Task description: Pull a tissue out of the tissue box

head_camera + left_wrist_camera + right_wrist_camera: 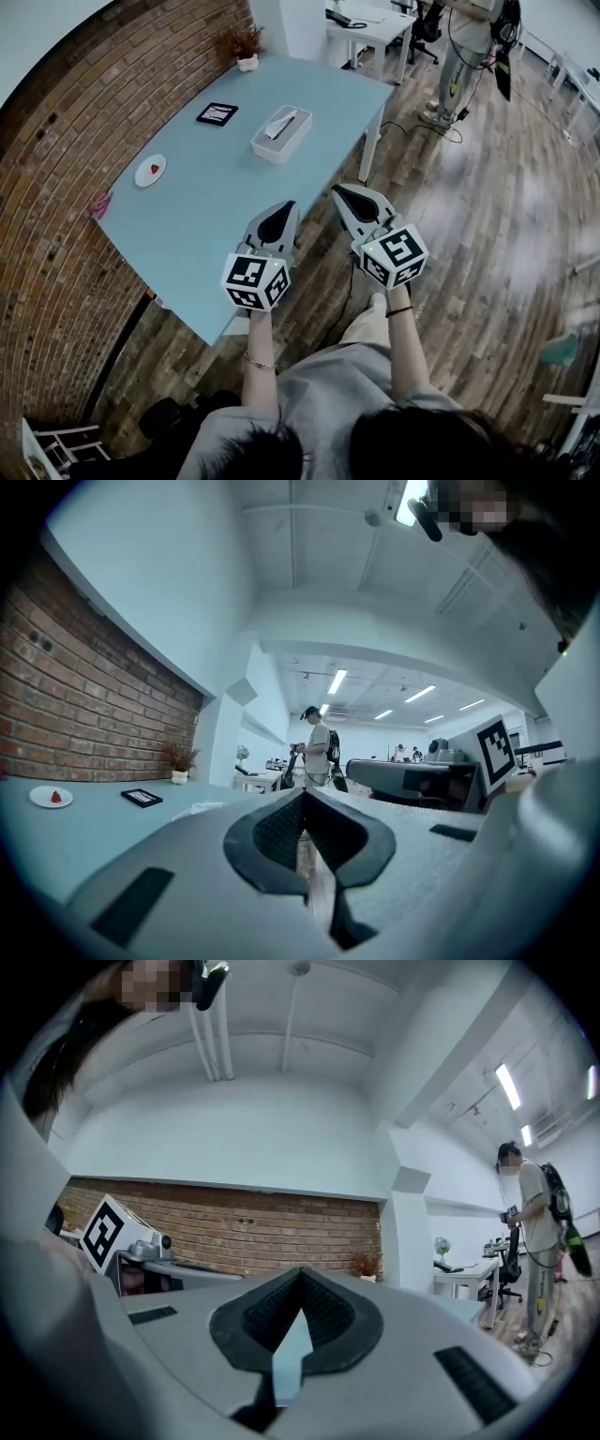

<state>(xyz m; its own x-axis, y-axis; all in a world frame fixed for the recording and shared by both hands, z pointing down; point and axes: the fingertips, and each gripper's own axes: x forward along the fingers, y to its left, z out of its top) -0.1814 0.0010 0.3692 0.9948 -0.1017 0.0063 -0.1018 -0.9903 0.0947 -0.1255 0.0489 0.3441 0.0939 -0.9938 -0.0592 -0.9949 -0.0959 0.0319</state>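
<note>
The white tissue box stands on the far half of the light blue table, with a white tissue poking out of its top slot. In the left gripper view the tissue shows low, just past the gripper's body. My left gripper hovers over the table's near right edge, shut and empty, pointing toward the box. Beside it my right gripper is also shut and empty, just off the table's edge over the floor. Both are well short of the box. The tips meet in the left gripper view and the right gripper view.
A black framed card, a white plate with a small red thing, and a potted plant share the table. A brick wall runs along its left. A person stands by a white desk beyond.
</note>
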